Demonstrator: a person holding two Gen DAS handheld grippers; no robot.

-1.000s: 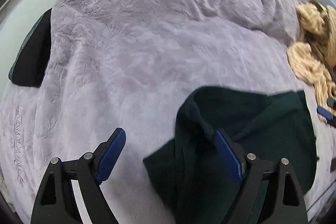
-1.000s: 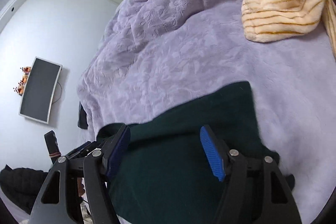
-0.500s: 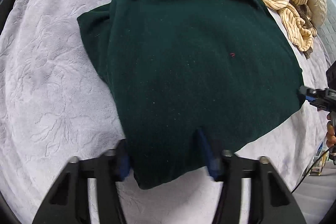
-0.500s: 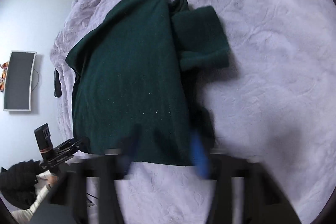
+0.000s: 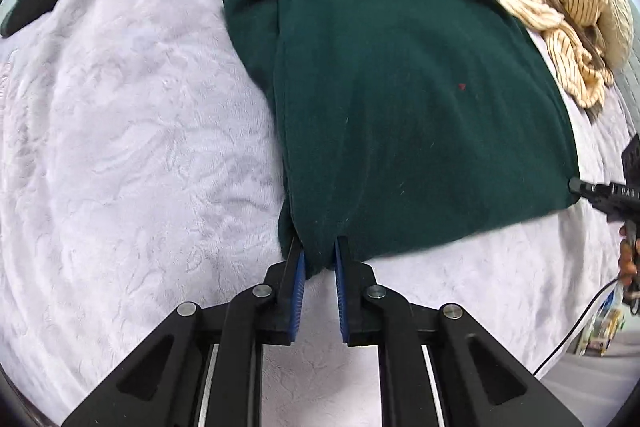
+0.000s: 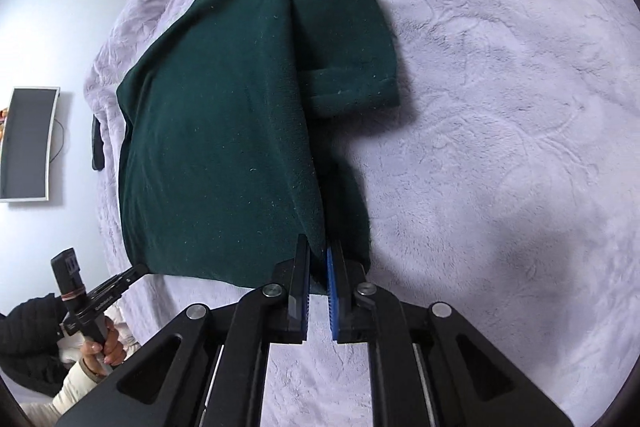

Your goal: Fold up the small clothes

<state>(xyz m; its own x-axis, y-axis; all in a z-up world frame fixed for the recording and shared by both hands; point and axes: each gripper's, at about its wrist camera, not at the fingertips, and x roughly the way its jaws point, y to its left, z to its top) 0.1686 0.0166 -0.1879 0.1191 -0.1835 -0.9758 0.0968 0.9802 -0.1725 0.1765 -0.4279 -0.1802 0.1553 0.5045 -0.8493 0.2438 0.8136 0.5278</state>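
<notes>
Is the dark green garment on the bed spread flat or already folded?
Partly folded: the green garment lies doubled over itself on the lilac blanket, one sleeve sticking out from under the top layer.

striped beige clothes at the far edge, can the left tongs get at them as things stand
Probably not yet: the left tongs are closing on the green garment's near corner, and the striped beige clothes lie beyond it across the bed.
</notes>
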